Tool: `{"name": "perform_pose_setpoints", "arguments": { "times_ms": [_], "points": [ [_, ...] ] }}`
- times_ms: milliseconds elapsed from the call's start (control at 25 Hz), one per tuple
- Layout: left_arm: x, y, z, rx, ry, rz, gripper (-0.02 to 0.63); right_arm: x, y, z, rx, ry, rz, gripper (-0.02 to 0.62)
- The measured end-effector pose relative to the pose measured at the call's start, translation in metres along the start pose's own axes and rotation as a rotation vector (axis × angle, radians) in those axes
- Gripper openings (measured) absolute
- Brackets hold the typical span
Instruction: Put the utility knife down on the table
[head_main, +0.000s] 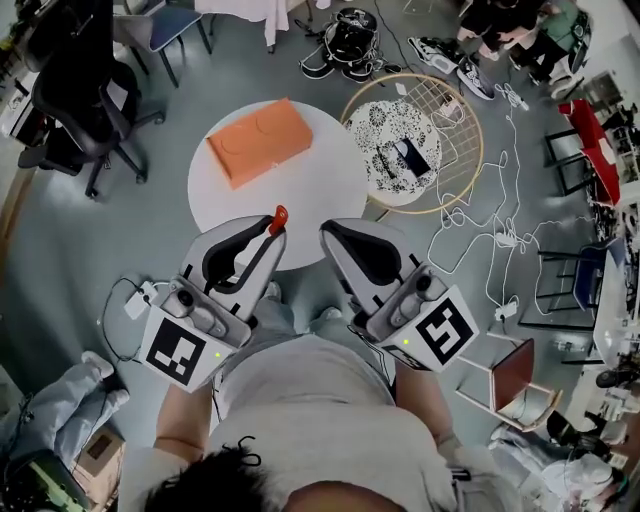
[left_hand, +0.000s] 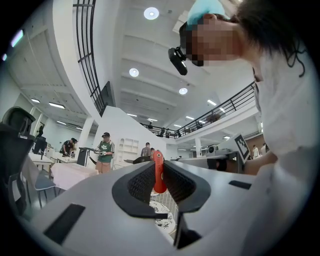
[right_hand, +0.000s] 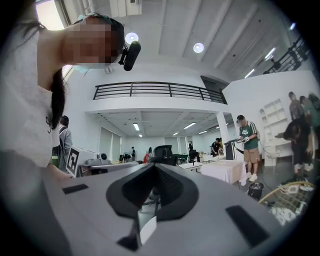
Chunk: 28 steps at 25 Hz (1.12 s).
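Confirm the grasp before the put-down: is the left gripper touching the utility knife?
Touching. The left gripper view shows the left gripper shut on the red utility knife, both jaw pads pressed against its sides with no gap.

Both grippers were held side by side before the torso. The left gripper (head_main: 270, 231) pointed to 1 o'clock, jaws clamped on the knife (head_main: 278, 213). The right gripper (head_main: 331, 233) pointed to 11 o'clock, jaws together, empty.

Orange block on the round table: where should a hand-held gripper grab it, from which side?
I'd grip the orange block mid-length across its narrower width, coming straight down. It lies flat and skewed on the table, long sides free, so turn the jaws across its long axis.
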<state>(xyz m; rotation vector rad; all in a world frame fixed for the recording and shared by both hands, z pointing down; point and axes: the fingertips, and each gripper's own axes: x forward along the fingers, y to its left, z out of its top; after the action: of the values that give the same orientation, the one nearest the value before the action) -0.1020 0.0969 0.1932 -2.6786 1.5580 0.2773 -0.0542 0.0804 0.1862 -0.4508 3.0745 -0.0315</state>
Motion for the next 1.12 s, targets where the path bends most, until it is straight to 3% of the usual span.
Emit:
{"name": "perform_pose_setpoints", "arguments": {
  "times_ms": [640,1120],
  "points": [
    [0.026,0.019,-0.017,-0.04,0.024,-0.218,0.057,-0.003,-0.03,-0.003,-0.026,-0.001,-0.263,0.009],
    [0.052,0.004,-0.036,-0.09,0.069,-0.345,0.057,-0.037,-0.056,-0.008,-0.009,0.008,-0.431,0.009]
  ]
}}
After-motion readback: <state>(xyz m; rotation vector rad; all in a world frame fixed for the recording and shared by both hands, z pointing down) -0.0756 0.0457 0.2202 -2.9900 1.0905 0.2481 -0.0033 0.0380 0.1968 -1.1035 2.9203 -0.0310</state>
